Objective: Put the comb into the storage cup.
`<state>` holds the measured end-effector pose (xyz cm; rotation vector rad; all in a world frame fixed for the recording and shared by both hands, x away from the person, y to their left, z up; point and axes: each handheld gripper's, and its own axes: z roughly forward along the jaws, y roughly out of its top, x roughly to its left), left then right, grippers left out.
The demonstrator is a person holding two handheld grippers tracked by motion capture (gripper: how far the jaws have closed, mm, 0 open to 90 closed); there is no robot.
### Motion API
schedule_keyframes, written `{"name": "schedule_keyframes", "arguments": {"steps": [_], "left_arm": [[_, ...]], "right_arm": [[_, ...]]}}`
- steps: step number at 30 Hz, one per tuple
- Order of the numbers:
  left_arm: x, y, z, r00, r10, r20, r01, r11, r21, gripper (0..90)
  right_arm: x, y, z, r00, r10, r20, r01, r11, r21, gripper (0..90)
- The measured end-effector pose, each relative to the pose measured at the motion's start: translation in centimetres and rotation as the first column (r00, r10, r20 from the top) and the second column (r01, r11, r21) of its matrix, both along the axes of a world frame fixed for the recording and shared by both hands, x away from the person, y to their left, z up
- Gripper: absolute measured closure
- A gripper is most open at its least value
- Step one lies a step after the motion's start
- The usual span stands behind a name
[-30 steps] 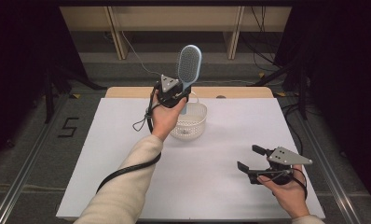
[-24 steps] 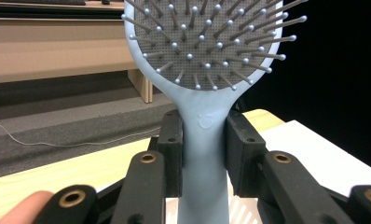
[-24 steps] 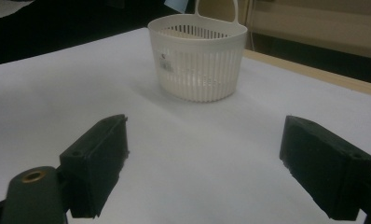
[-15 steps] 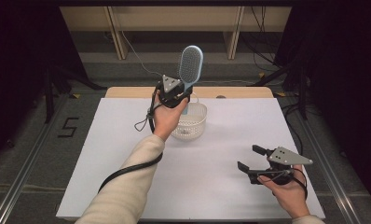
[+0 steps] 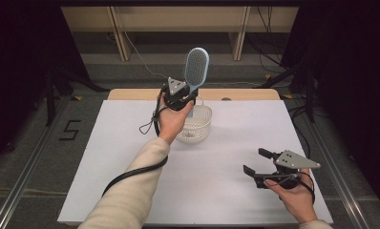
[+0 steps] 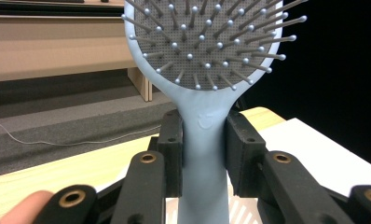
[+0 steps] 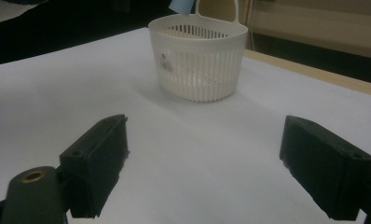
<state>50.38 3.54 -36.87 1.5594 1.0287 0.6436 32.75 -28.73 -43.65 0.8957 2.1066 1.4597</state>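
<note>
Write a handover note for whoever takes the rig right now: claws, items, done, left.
Left claw: shut on the light blue hairbrush, gripping its handle, bristle head up, held above the white basket.
Right claw: open, empty, low over the white table at the near right.
Basket: upright near the table's far edge; from the right gripper view it looks empty.
Done: brush picked up and brought over the basket.
Left: probably lower the brush into the basket and release.

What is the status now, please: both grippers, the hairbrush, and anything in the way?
Left gripper shut on hairbrush handle, upright above white basket. Right gripper open, empty, low over table. Nothing blocking the basket.
</note>
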Motion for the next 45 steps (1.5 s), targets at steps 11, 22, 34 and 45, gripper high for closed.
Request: {"name": "schedule_keyframes", "arguments": {"steps": [11, 22, 34, 45], "left_arm": [[0.1, -0.2, -0.3, 1.0, -0.003, -0.003, 0.003, 1.0, 0.007, 69.5], [0.1, -0.2, -0.8, 0.9999, -0.004, -0.011, 0.004, 1.0, 0.008, 69.5], [0.1, -0.3, -1.1, 0.9999, -0.014, -0.007, 0.014, 0.9999, 0.006, 69.5], [0.1, -0.3, -1.7, 0.9998, -0.016, -0.014, 0.016, 0.9998, 0.013, 69.5]], "right_arm": [[0.0, 0.0, 0.0, 1.0, 0.003, -0.001, -0.003, 1.0, 0.001, 15.8], [0.0, 0.0, 0.0, 1.0, 0.003, 0.0, -0.003, 1.0, 0.002, 15.8], [0.0, 0.0, -0.1, 1.0, 0.004, 0.0, -0.004, 1.0, -0.001, 15.8], [0.0, 0.0, 0.0, 1.0, 0.005, -0.003, -0.005, 1.0, 0.001, 15.8]]}}
